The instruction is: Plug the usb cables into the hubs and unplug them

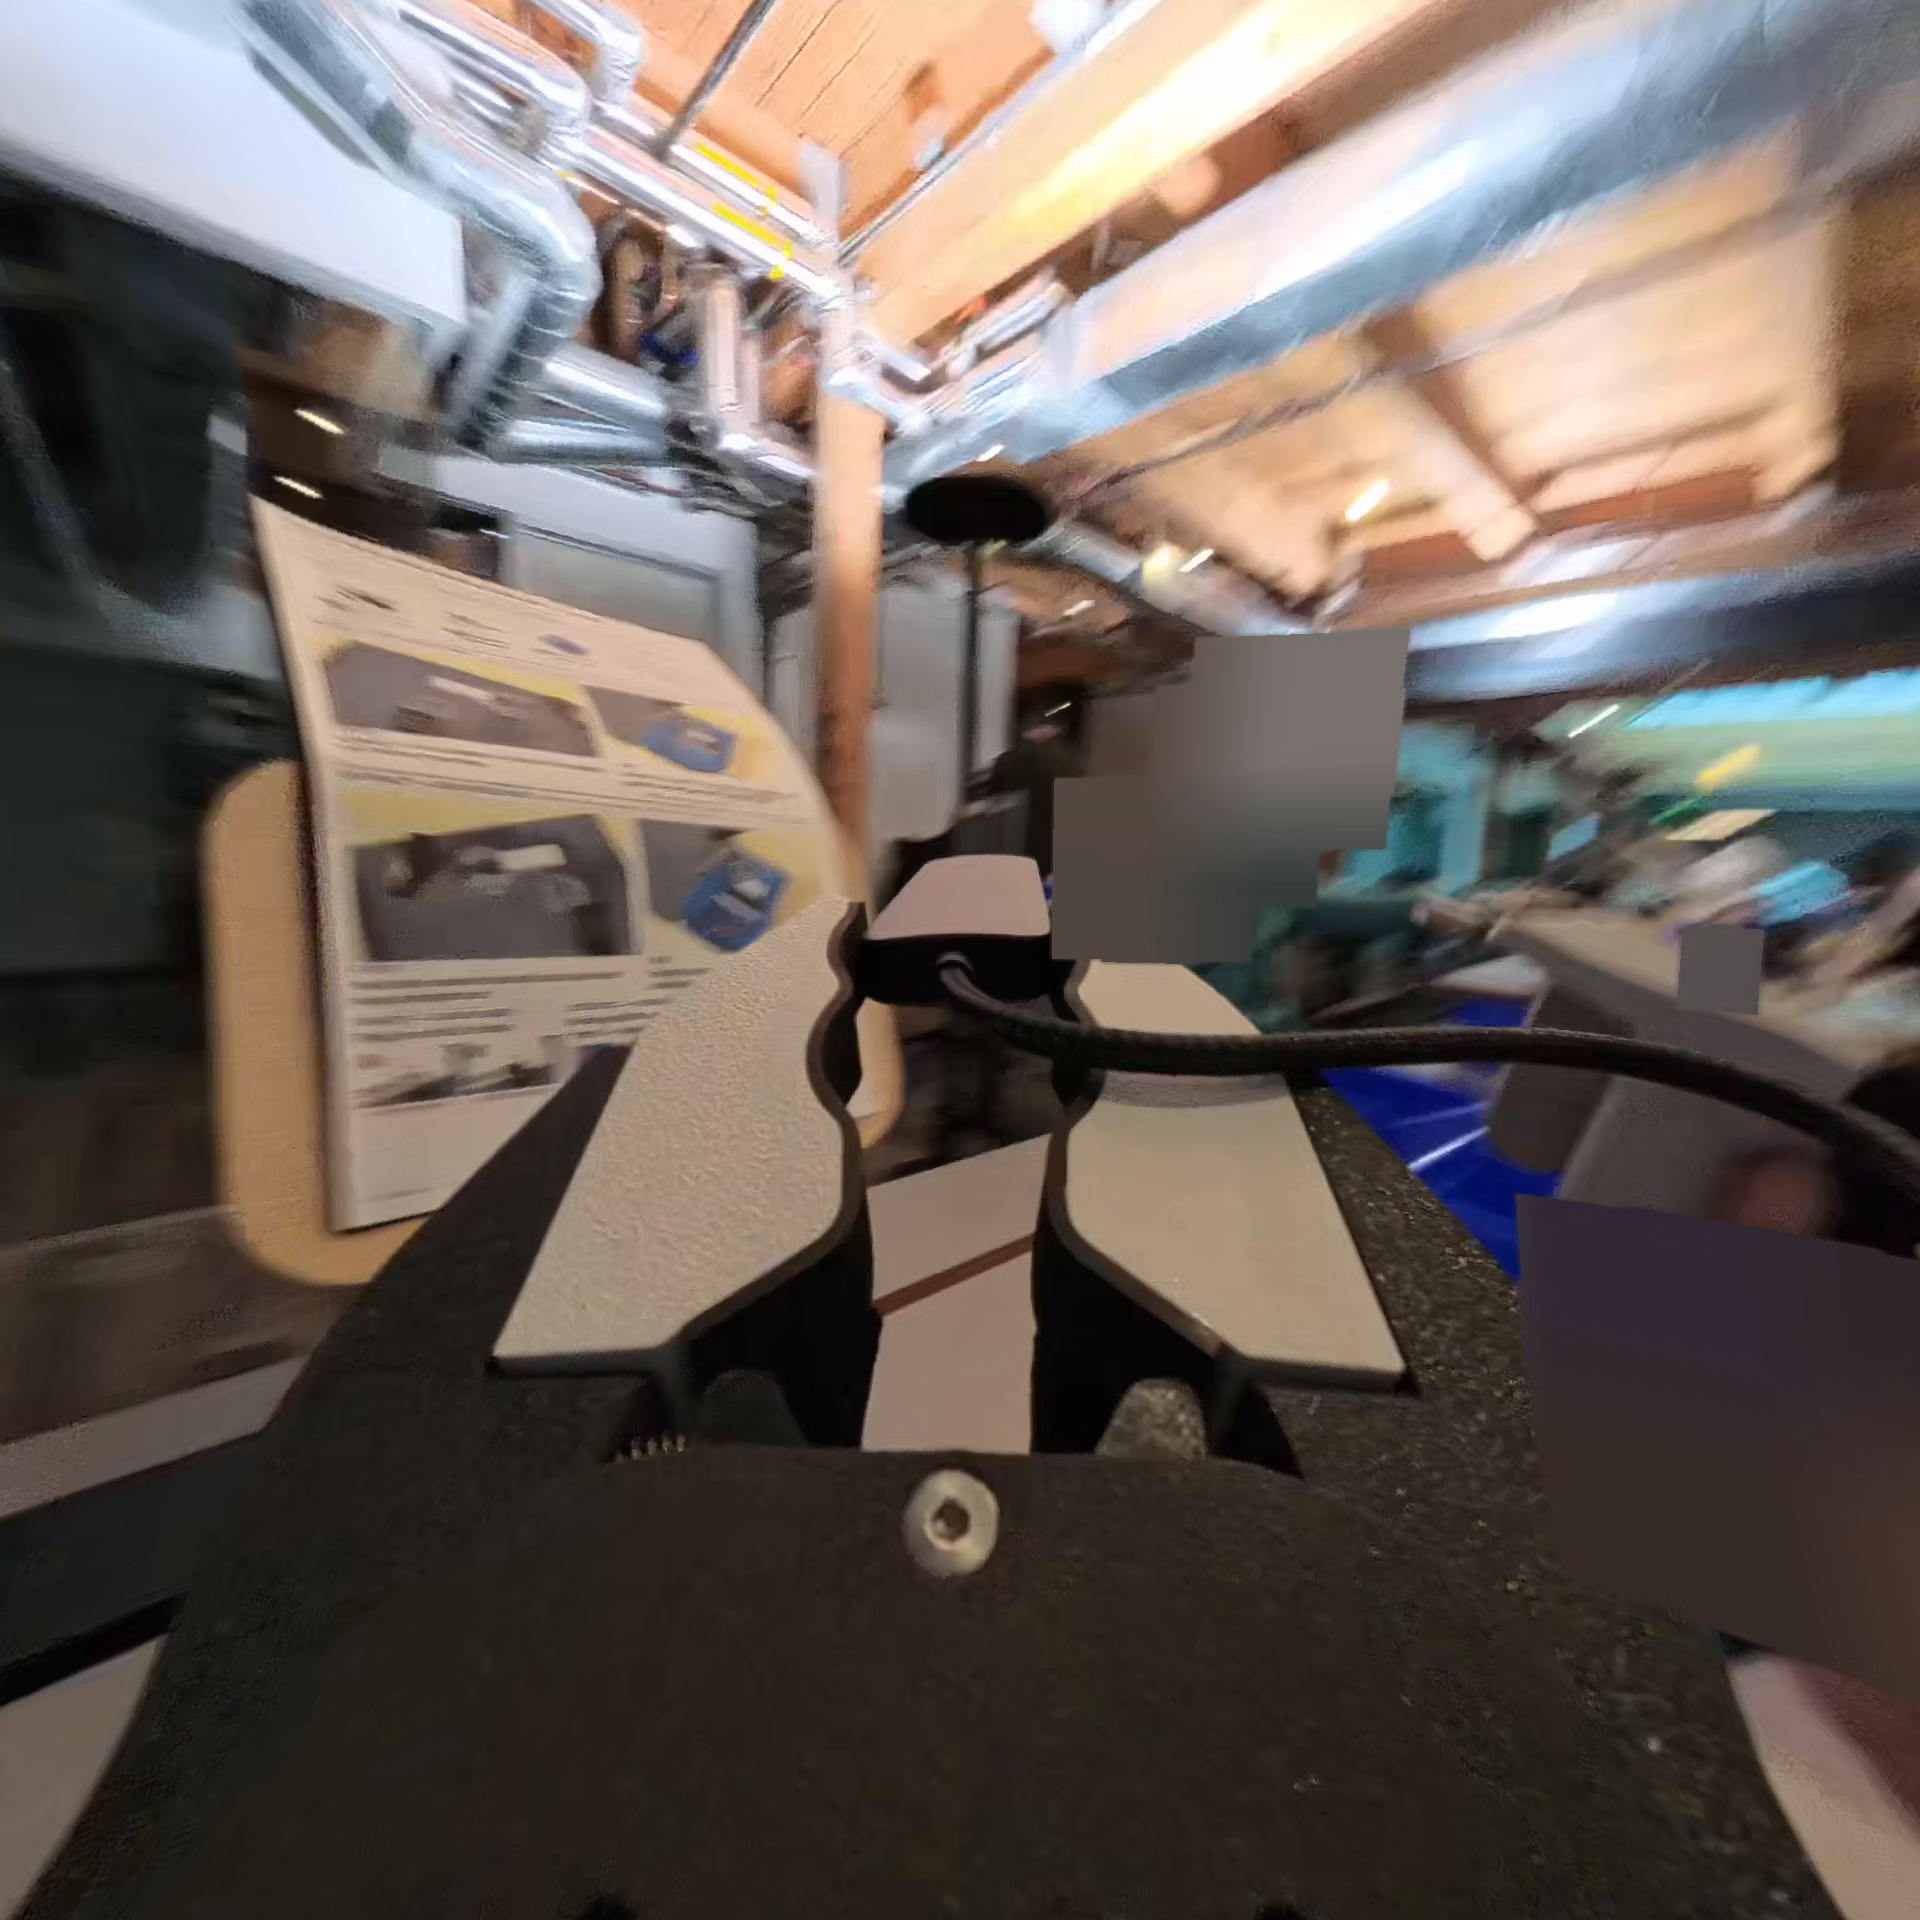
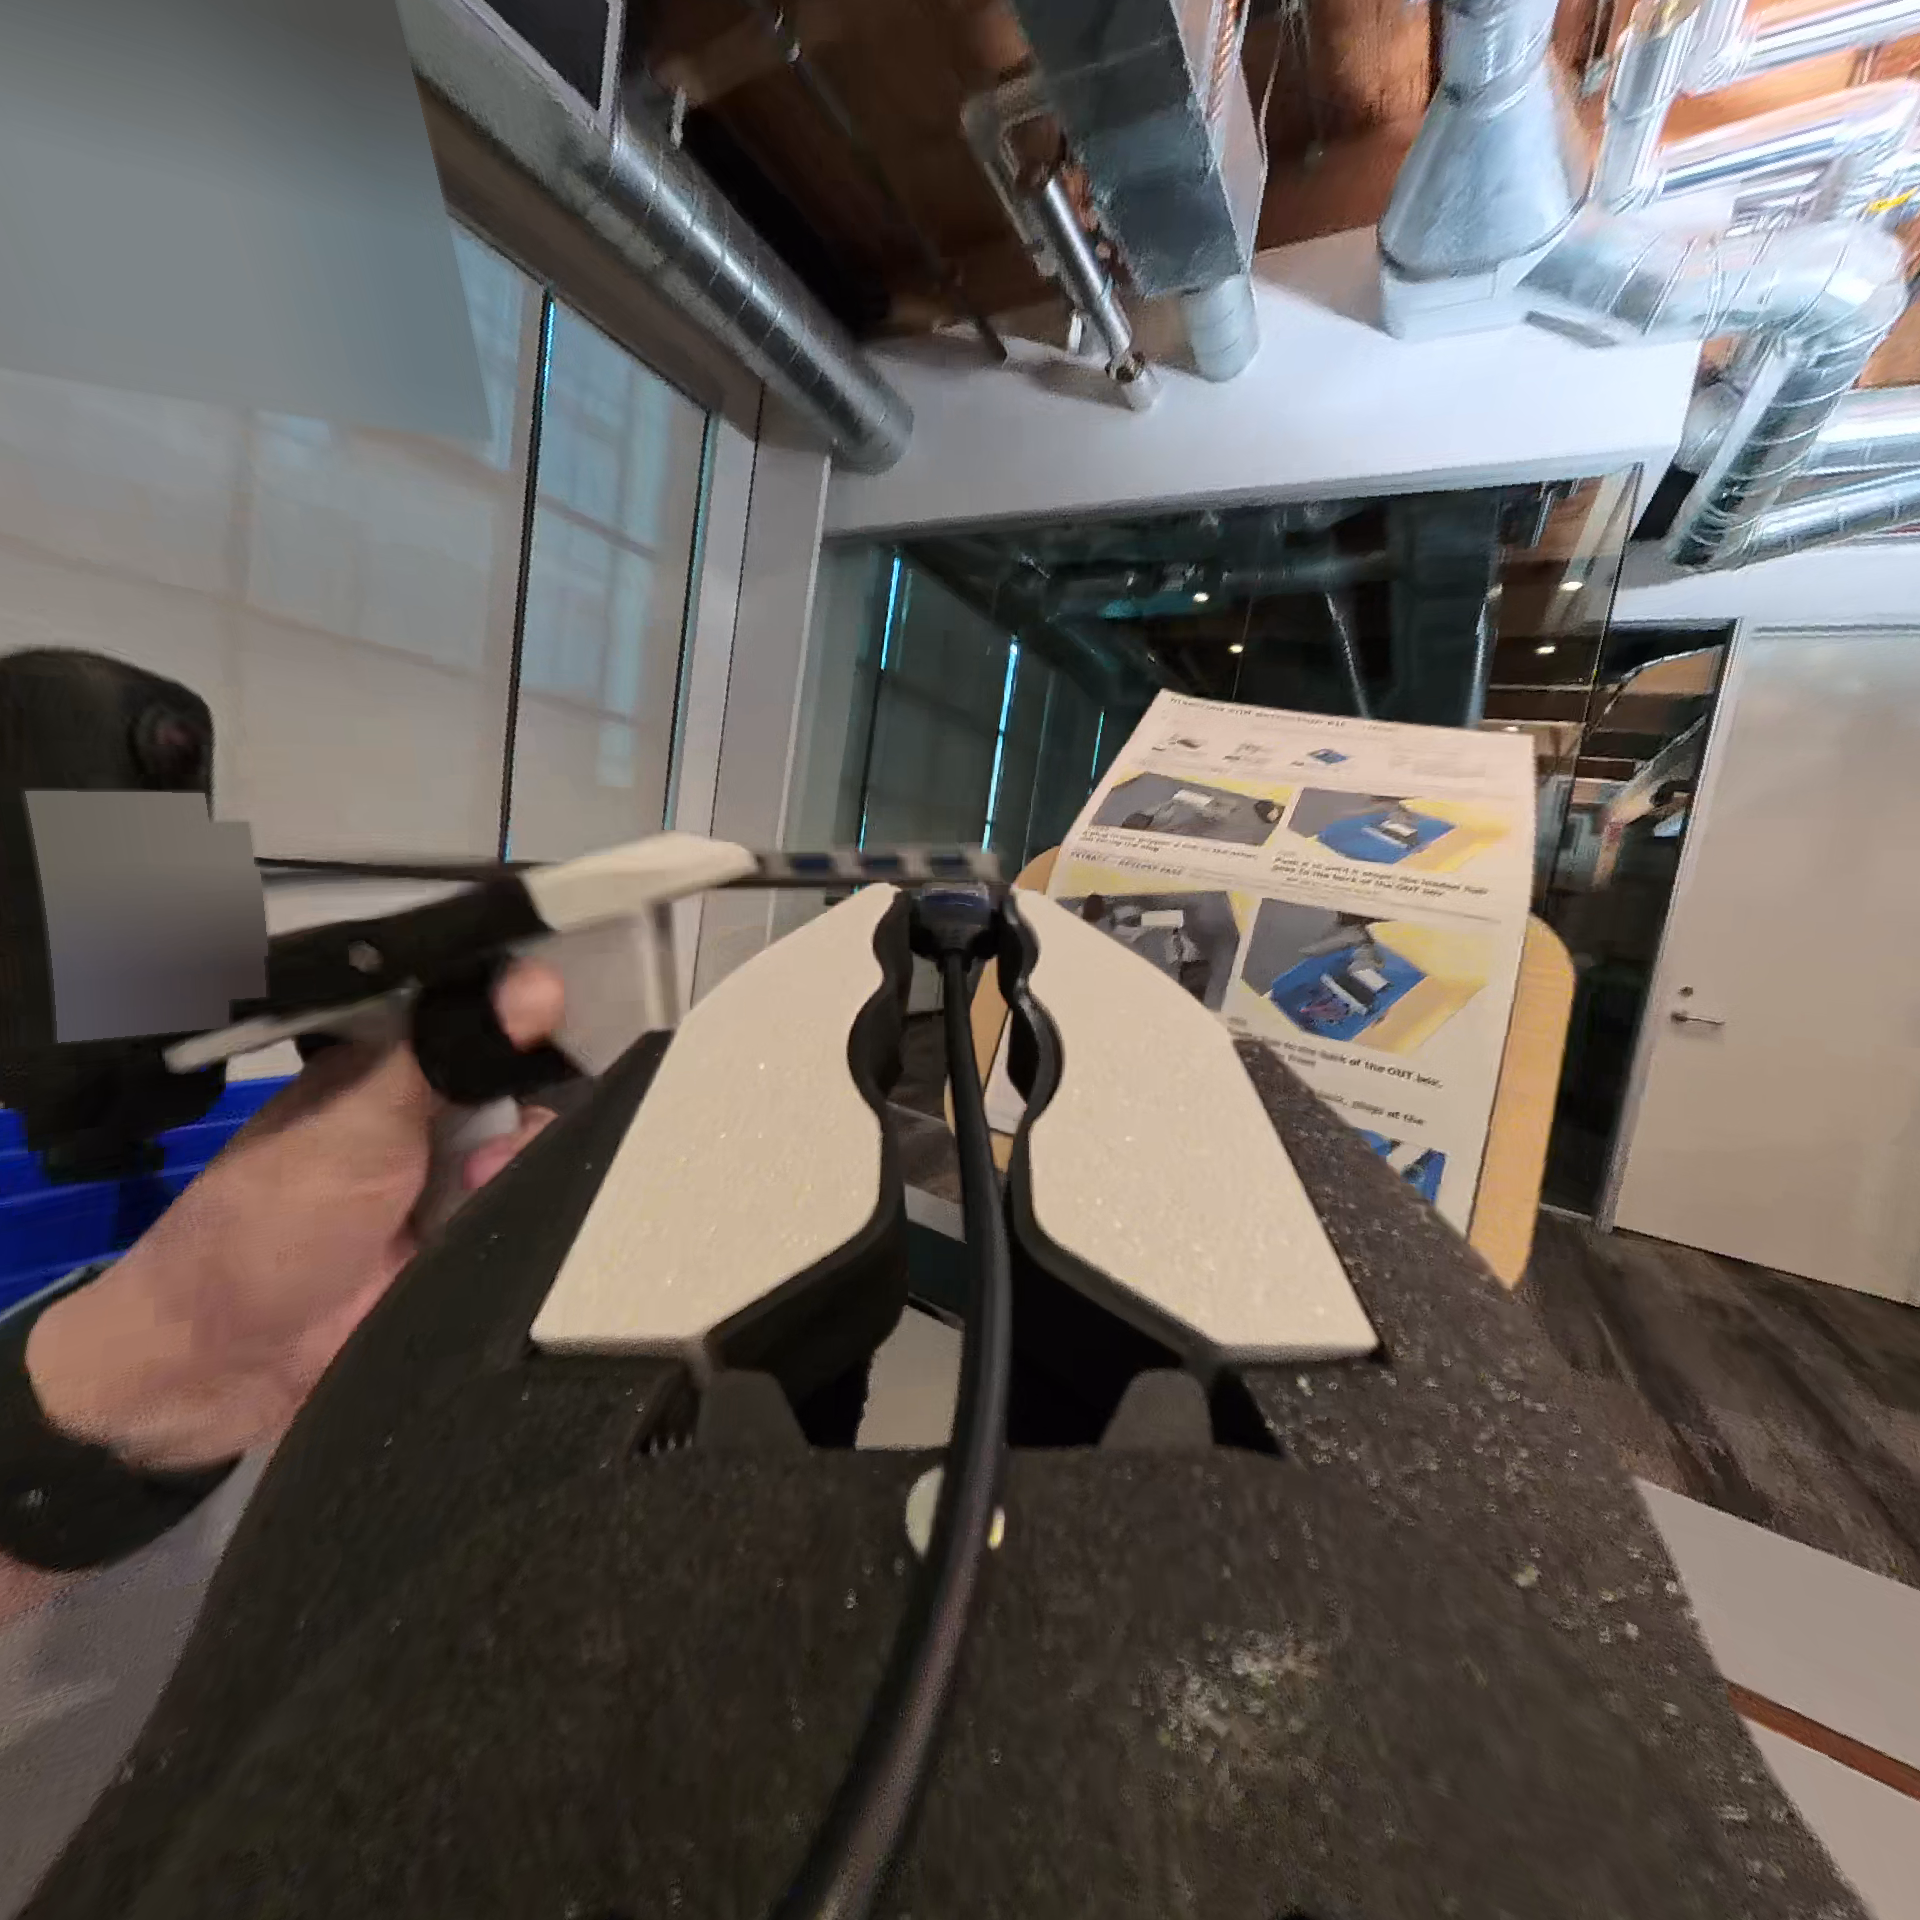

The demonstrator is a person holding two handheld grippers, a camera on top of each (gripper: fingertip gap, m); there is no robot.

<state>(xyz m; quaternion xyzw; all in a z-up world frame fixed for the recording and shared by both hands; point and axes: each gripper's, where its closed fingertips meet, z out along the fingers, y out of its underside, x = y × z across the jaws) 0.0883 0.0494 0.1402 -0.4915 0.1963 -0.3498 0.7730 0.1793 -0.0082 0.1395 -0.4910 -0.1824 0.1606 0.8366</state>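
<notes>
In the left wrist view my left gripper (image 1: 961,961) is shut on a slim USB hub (image 1: 961,894) with a grey top and black end, held in the air. The hub's braided black cable (image 1: 1351,1044) trails off to the right. In the right wrist view my right gripper (image 2: 954,914) is shut on a black USB plug (image 2: 951,930). Its cable (image 2: 971,1143) runs back between the fingers. The plug tip meets the hub's (image 2: 873,862) row of blue ports at the rightmost one. I cannot tell how deep it sits. The left gripper's finger (image 2: 634,878) holds the hub from the left.
A printed instruction sheet on a wooden board (image 1: 520,831) stands ahead and also shows in the right wrist view (image 2: 1299,883). A blue bin (image 2: 62,1195) sits low at the left behind the person's hand (image 2: 312,1195). The white table (image 1: 935,1247) lies below.
</notes>
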